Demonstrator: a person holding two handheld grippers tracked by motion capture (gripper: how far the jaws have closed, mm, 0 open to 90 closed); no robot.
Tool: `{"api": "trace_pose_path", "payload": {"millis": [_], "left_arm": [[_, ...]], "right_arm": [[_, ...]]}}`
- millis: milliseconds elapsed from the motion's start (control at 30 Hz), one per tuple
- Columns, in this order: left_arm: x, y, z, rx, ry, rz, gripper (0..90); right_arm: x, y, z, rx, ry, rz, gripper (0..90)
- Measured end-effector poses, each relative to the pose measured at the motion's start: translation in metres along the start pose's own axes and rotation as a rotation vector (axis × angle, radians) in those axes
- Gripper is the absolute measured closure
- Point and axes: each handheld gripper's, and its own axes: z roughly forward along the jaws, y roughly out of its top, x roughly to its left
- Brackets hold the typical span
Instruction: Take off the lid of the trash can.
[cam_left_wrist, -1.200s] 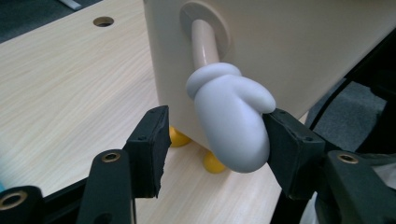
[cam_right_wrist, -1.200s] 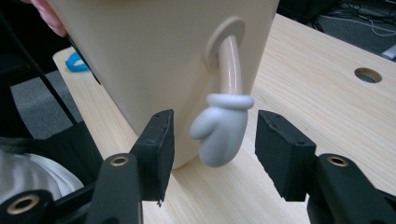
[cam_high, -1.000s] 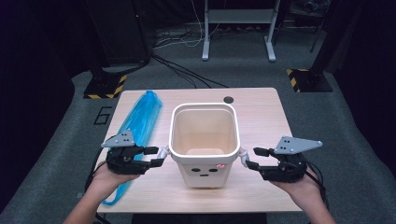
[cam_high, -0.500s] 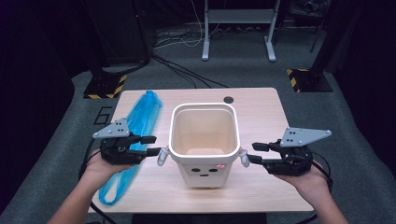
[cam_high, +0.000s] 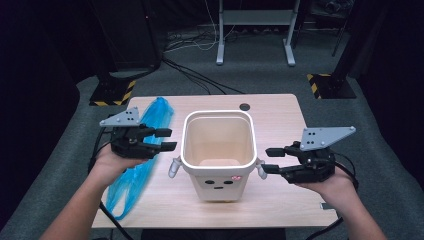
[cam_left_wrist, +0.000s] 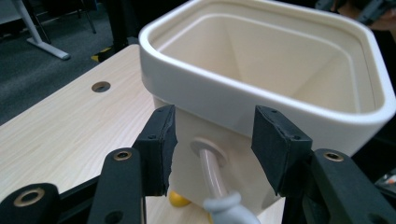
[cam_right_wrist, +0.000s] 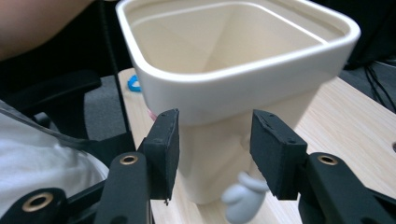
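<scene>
A cream square bin (cam_high: 220, 182) with a small face on its front stands upright mid-table, nothing visible inside. Little arms with grey hands (cam_high: 173, 168) stick out of its sides. My left gripper (cam_high: 171, 139) hovers open just left of the bin's rim, over a blue plastic bag (cam_high: 154, 114). To the bin's right, my right gripper (cam_high: 265, 160) is held open, level with the side arm. Both sets of jaws have just been opening a little, nothing between them. The left gripper view looks past my open left gripper (cam_left_wrist: 212, 140) at the bin (cam_left_wrist: 261, 60). The right gripper view has my right gripper (cam_right_wrist: 214, 144) facing the bin (cam_right_wrist: 233, 88).
The light wooden table (cam_high: 280, 120) has a cable hole (cam_high: 244, 106) behind the bin. The blue bag trails down to the table's front left corner. A dark floor with cables, stand bases and a desk frame (cam_high: 252, 30) lies beyond.
Both grippers have lifted from beside the bin's side arms and drawn slightly outward. The bin and the bag have stayed put.
</scene>
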Motion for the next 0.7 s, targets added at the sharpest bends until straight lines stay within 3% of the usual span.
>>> {"api": "trace_pose_path", "payload": {"millis": [300,533,700], "left_arm": [[0.008,0.015,0.001,-0.007,0.012,0.004,48.8],[0.013,0.028,0.006,0.010,0.015,0.005,46.9],[0.018,0.037,0.013,0.019,0.003,0.005,50.8]], "right_arm": [[0.003,0.014,-0.003,-0.014,0.017,-0.009,46.1],[0.005,0.023,-0.001,-0.007,0.049,-0.034,47.6],[0.007,0.029,0.004,-0.002,0.074,-0.049,49.6]]}}
